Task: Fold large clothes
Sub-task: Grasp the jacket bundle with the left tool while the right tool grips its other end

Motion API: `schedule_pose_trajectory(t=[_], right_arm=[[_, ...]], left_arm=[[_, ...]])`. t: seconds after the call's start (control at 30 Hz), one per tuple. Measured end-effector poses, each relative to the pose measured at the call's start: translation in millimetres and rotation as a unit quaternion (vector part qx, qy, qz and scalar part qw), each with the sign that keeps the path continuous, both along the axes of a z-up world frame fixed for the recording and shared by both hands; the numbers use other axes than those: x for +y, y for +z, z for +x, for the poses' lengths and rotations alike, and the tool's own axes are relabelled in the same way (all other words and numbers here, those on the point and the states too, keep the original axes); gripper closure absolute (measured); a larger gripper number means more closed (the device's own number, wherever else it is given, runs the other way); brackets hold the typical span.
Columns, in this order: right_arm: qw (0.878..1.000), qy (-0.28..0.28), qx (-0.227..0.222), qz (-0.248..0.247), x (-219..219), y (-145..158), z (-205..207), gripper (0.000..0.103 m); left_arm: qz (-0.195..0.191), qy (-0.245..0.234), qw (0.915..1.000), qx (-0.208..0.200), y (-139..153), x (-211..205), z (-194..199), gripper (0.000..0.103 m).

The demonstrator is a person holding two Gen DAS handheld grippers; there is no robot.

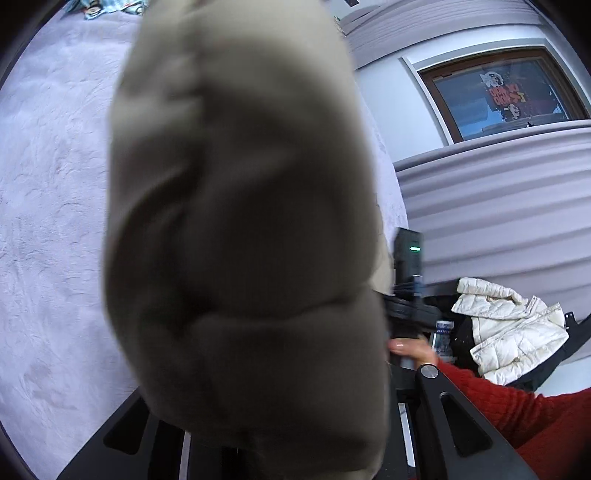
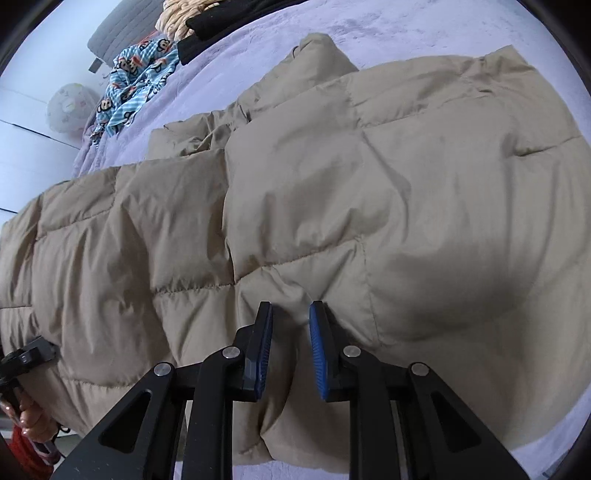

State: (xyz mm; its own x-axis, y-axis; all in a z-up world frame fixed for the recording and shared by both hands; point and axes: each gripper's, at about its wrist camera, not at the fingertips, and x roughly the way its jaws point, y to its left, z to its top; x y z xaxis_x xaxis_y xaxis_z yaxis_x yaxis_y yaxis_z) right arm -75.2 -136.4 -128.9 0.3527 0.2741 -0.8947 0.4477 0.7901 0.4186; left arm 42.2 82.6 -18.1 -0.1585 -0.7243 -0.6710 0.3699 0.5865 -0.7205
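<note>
A monkey-print cloth (image 2: 136, 77) lay bunched at the far left of the lavender bed (image 2: 406, 29), and the beige quilted coat (image 2: 332, 192) sprawled flat across its middle. The left gripper (image 1: 258, 435) held a lifted fold of that coat, its fingers hidden behind the fabric. The right gripper (image 2: 291, 321) had its fingers narrowed, pinching the coat's near edge.

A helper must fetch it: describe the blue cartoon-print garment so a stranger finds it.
Start at the lilac bedspread with the tan puffer coat spread over it. Past the coat's far end, near the bed's edge, lies the crumpled blue garment. Alone there it bears cartoon monkey faces; its neighbours are plain black and cream.
</note>
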Motion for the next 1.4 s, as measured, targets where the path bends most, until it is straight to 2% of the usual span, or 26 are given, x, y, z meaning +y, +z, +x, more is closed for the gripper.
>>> schedule_pose_trajectory(t=[0.1, 0.33, 0.43, 0.5, 0.57, 0.63, 0.67, 0.7, 0.73, 0.77, 0.93, 1.0, 1.07, 1.17, 1.23, 1.3, 1.33, 1.37, 1.4], right_arm=[[0.999, 0.001, 0.001, 0.046, -9.4, -20.4, 8.6, 0.081], [0.993, 0.002, 0.012, 0.118, -28.3, -56.4, 18.6, 0.096], [0.989, -0.013, 0.011, 0.15, -42.9, -50.3, 9.3, 0.096], [0.986, -0.035, -0.008, 0.164, -60.3, -35.9, -9.6, 0.094], [0.987, -0.047, -0.03, 0.151, -77.1, -14.8, -34.7, 0.094], [0.99, -0.054, -0.041, 0.122, -88.5, 5.6, -61.7, 0.088], [0.991, -0.058, -0.045, 0.111, -91.5, 13.7, -74.5, 0.072], [0.992, -0.065, -0.048, 0.1, -93.9, 22.1, -90.2, 0.041], [0.992, -0.071, -0.051, 0.09, -94.3, 29.4, -105.2, 0.029], [0.992, -0.077, -0.059, 0.083, -92.7, 37.3, -120.3, 0.024], [0.987, -0.079, -0.109, 0.083, -65.6, 74.4, -176.9, 0.022], [0.986, -0.069, -0.124, 0.084, -50.4, 85.3, -183.3, 0.021], [0.987, -0.052, -0.129, 0.08, -37.4, 90.4, -175.2, 0.021], [0.99, -0.038, -0.128, 0.047, -22.8, 90.2, -148.3, 0.021], [0.992, -0.046, -0.114, 0.007, -22.7, 87.1, -128.7, 0.021], [0.992, -0.057, -0.112, -0.028, -25.9, 89.0, -116.7, 0.023], [0.99, -0.06, -0.116, -0.044, -28.1, 91.9, -113.9, 0.026], [0.989, -0.061, -0.124, -0.055, -30.9, 95.7, -112.6, 0.041], [0.988, -0.06, -0.128, -0.065, -33.1, 98.8, -110.6, 0.071]], left_arm=[[0.011, 0.002, 0.9999, -0.009, 15.4, -38.8, -15.3, 0.079], [0.072, -0.018, 0.9971, -0.018, 20.9, -146.0, -32.3, 0.079], [0.09, -0.049, 0.9945, -0.024, 20.2, -178.2, -31.3, 0.079], [0.092, -0.082, 0.9922, -0.021, 15.7, -197.0, -29.8, 0.079], [0.083, -0.117, 0.9895, -0.012, 8.4, -212.3, -27.5, 0.074], [0.056, -0.152, 0.9868, 0.011, -2.9, -228.5, -21.7, 0.05], [0.042, -0.159, 0.986, 0.026, -9.0, -234.4, -18.6, 0.047], [0.035, -0.165, 0.9849, 0.038, -14.9, -239.6, -15.8, 0.045], [0.032, -0.169, 0.9841, 0.047, -20.4, -244.4, -13.0, 0.045], [0.029, -0.169, 0.9837, 0.053, -25.5, -248.7, -10.6, 0.045], [0.038, -0.169, 0.9829, 0.062, -40.7, -262.6, -3.9, 0.045], [0.048, -0.178, 0.982, 0.044, -39.9, -268.0, -7.4, 0.045], [0.058, -0.182, 0.9814, 0.018, -22.6, -266.5, -14.2, 0.045], [0.049, -0.171, 0.9815, -0.072, 12.9, -265.7, -17.1, 0.045], [0.036, -0.147, 0.9774, -0.148, 42.3, -253.6, -16.4, 0.045], [0.05, -0.1, 0.9704, -0.214, 59.7, -232.6, -10.1, 0.045], [0.065, -0.079, 0.9672, -0.233, 59.6, -222.9, -4.0, 0.045], [0.088, -0.053, 0.9641, -0.245, 54.8, -211.0, 5.1, 0.045], [0.106, -0.033, 0.9631, -0.245, 46.9, -196.7, 19.0, 0.045]])
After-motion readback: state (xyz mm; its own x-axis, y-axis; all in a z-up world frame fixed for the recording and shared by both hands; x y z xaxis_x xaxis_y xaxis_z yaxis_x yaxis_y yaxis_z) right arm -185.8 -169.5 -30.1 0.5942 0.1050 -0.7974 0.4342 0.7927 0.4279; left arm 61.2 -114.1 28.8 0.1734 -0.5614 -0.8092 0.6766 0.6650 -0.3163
